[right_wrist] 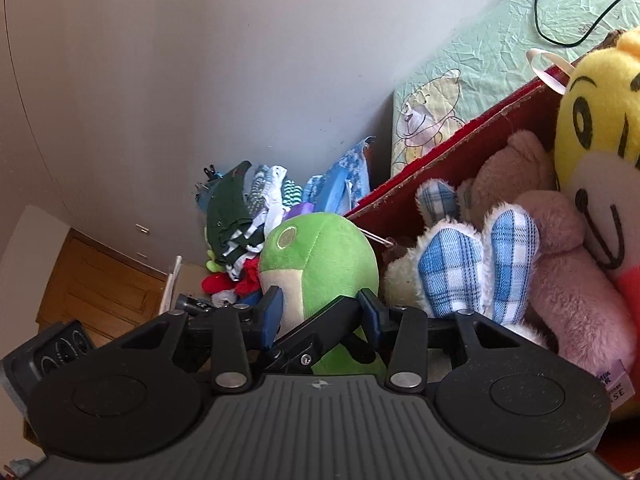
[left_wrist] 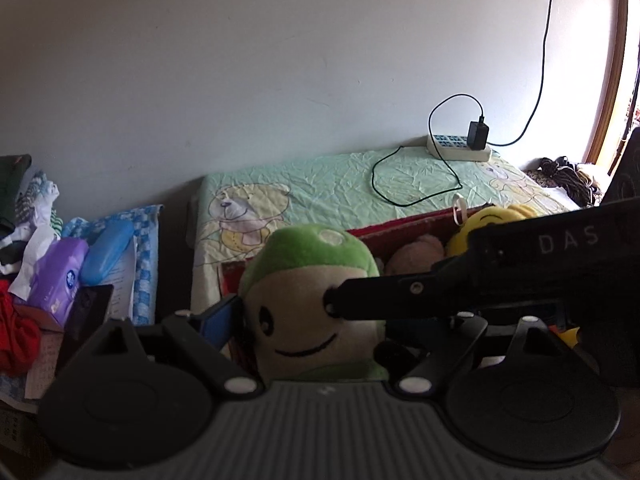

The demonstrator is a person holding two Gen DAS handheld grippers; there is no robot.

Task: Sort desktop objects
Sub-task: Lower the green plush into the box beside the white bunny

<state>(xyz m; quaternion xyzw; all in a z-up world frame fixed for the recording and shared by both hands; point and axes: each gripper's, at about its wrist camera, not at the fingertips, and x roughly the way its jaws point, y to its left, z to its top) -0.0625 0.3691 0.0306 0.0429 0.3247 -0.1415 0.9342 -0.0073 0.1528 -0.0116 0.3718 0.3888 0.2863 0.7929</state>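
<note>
A green plush toy (left_wrist: 308,280) with a beige smiling face sits between the widely spread fingers of my left gripper (left_wrist: 324,316). Its blue left pad (left_wrist: 220,320) rests by the toy's cheek, and its right finger is hidden. My right gripper's finger (left_wrist: 400,292) reaches in from the right and crosses the toy's face. In the right wrist view, my right gripper (right_wrist: 320,310) is shut on the green plush toy (right_wrist: 320,256), blue pads (right_wrist: 272,312) pressing both sides. Just behind stands a red box (right_wrist: 440,160) holding a yellow plush (right_wrist: 592,120), a pink plush (right_wrist: 572,280) and a blue-plaid-eared plush (right_wrist: 452,272).
The red box (left_wrist: 400,226) stands on a green cartoon sheet (left_wrist: 320,184) with a power strip (left_wrist: 456,148), charger and black cable near the wall. To the left is a heap of clothes (right_wrist: 236,216), a purple tissue pack (left_wrist: 60,272) and a blue case (left_wrist: 108,252).
</note>
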